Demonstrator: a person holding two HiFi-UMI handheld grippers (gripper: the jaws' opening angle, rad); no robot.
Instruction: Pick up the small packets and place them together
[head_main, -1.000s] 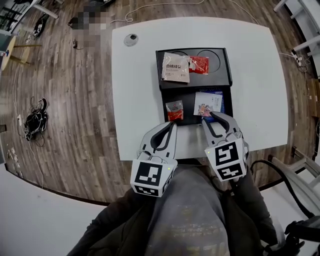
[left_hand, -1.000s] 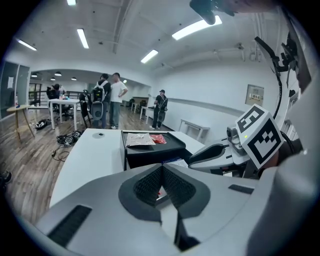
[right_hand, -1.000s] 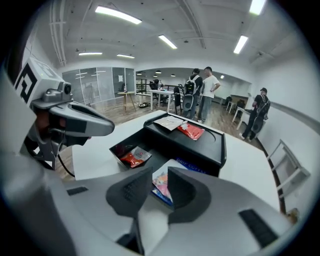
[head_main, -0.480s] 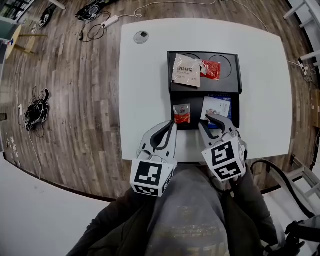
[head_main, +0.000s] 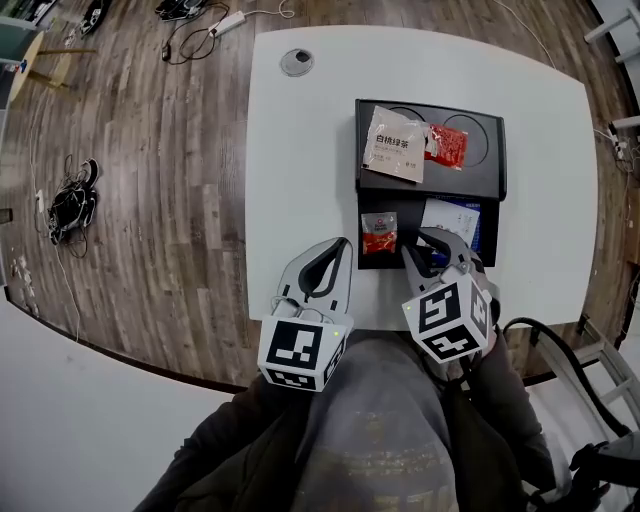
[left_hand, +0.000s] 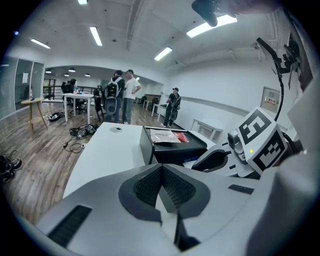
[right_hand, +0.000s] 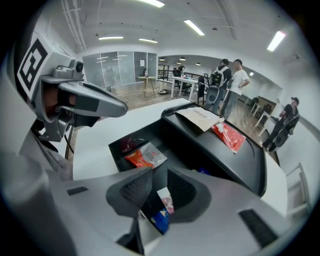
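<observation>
A black two-level tray stands on the white table. On its raised lid lie a white packet and a red packet. In the lower well lie a small red-and-white packet and a white-and-blue packet. My right gripper points steeply down over the well, jaws a little apart. In the right gripper view the white-and-blue packet shows through the gap of that gripper; the pads do not press on it. My left gripper hovers at the table's near edge, shut and empty.
A round grommet sits in the table's far left part. Cables lie on the wooden floor to the left. Several people stand far off. The table's near edge runs just under both grippers.
The right gripper has sunk and rolled, its tips now lower over the white-and-blue packet. The left gripper has drifted slightly. The head view has swung, so the tray sits further right.
</observation>
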